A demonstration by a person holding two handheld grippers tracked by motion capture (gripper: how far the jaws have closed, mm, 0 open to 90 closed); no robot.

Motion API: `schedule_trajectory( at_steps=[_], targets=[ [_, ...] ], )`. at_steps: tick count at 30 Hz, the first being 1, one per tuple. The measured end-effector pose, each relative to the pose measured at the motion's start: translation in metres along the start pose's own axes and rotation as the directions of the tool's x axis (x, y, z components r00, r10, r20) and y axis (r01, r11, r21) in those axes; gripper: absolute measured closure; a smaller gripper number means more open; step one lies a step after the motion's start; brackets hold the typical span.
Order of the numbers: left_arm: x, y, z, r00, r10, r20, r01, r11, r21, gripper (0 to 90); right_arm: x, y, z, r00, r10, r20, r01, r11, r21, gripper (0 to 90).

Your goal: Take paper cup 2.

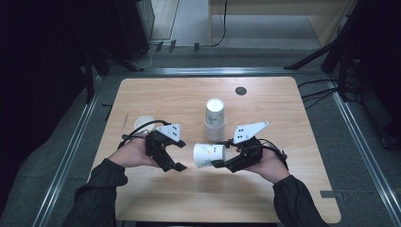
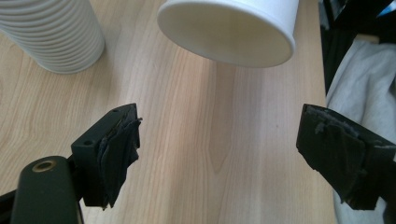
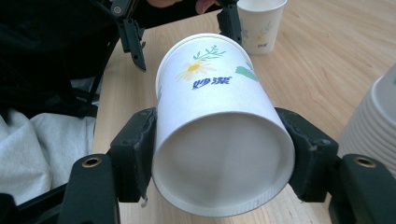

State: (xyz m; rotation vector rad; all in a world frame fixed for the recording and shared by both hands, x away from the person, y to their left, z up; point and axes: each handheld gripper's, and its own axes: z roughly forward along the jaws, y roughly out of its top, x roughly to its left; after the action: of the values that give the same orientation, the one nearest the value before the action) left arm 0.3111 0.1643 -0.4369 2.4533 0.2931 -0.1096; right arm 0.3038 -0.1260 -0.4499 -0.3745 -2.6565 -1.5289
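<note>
1. I use the upside-down stack of paper cups (image 1: 214,119) as my landmark; it stands near the middle of the bench (image 1: 283,189).
2. My right tongs (image 1: 218,163) sit just in front of that stack, on its near side, and they pinch a single paper cup (image 1: 208,154) lying on its side.
3. In the right gripper view the two black pads press on opposite flanks of that cup (image 3: 219,135) close to its base end, with the base facing the camera and the rim pointing away; a flower print and blue lettering show on its wall.
4. Seen from above, the held cup is in front of the stack, its mouth turned toward my left tongs (image 1: 173,163).
5. My left tongs are to the near left of the stack, and their jaws stand spread wide with nothing between them; in the left gripper view I see bare wood between the pads, and the held cup's mouth (image 2: 227,33) is beyond their tips, not touching them.
6. A second lone cup (image 1: 143,124) stands upright to the left of the stack, well apart from it, just beyond my left hand (image 1: 135,152).
</note>
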Motion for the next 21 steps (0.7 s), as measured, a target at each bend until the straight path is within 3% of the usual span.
schedule_trajectory(
  at_steps=[5,13,17,21],
  targets=[
    [0.000,0.001,0.001,0.9997,-0.023,0.007,0.023,0.9987,-0.045,13.6,-0.002,0.001,-0.006,0.9999,0.012,-0.004,-0.013,0.999,-0.036,34.7],
    [0.000,0.003,0.007,0.9980,-0.055,0.030,0.059,0.9887,-0.138,13.3,-0.005,0.002,-0.013,0.9989,0.037,-0.029,-0.040,0.994,-0.102,34.8],
    [-0.002,0.002,0.010,0.9956,-0.072,0.060,0.083,0.9726,-0.217,13.3,-0.005,0.002,-0.013,0.9982,0.042,-0.043,-0.047,0.993,-0.105,34.7],
    [-0.004,0.004,0.015,0.9959,-0.071,0.057,0.082,0.9683,-0.236,13.2,-0.005,0.004,-0.011,0.9979,0.039,-0.053,-0.045,0.992,-0.114,34.8]
  ],
)
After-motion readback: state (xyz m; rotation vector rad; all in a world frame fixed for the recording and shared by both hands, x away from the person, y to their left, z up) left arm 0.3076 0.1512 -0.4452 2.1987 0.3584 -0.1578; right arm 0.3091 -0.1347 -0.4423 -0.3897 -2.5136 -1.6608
